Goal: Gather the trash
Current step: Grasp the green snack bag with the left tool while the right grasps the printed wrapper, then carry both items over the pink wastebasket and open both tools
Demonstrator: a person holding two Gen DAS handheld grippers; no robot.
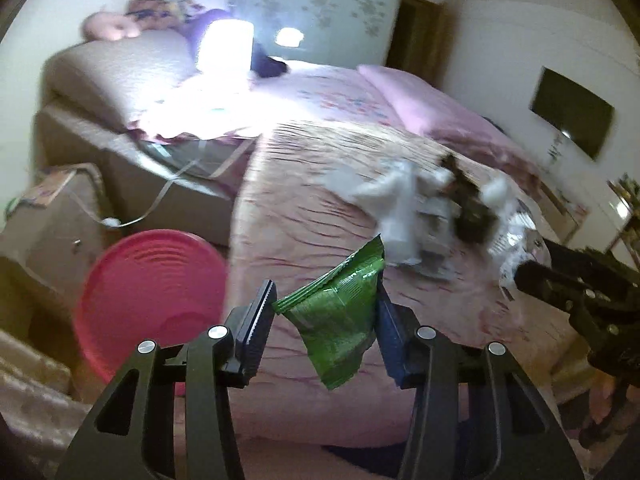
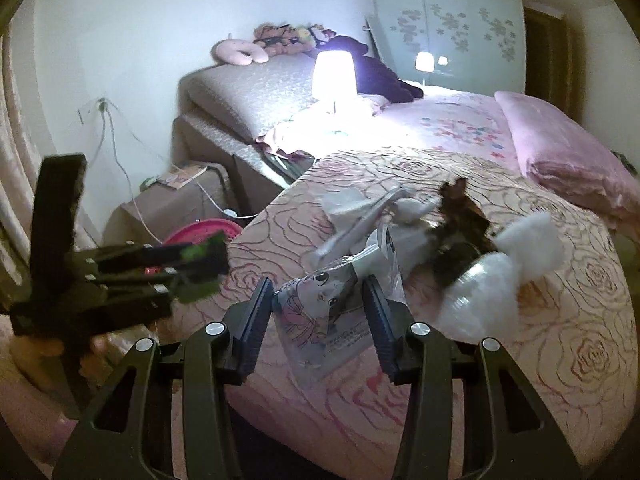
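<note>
The left gripper point(image 1: 326, 312) has its jaws drawn in on a crumpled green wrapper point(image 1: 338, 312), one pad at each side. The right gripper point(image 2: 318, 312) is likewise closed on a clear printed packet point(image 2: 320, 312) with a cartoon figure. Both look feather-light, thin and slick; I judge they crush rather than resist, so a pinch across a folded edge should hold better than one on a flat face.

Beyond and to the right of the left gripper, on the pink bedspread point(image 1: 304, 208), lies a blurred heap of trash point(image 1: 432, 208): white tissue-like scraps, something dark, clear plastic. I cannot count those pieces. Below left of it sits one pink basin point(image 1: 148, 300).
</note>
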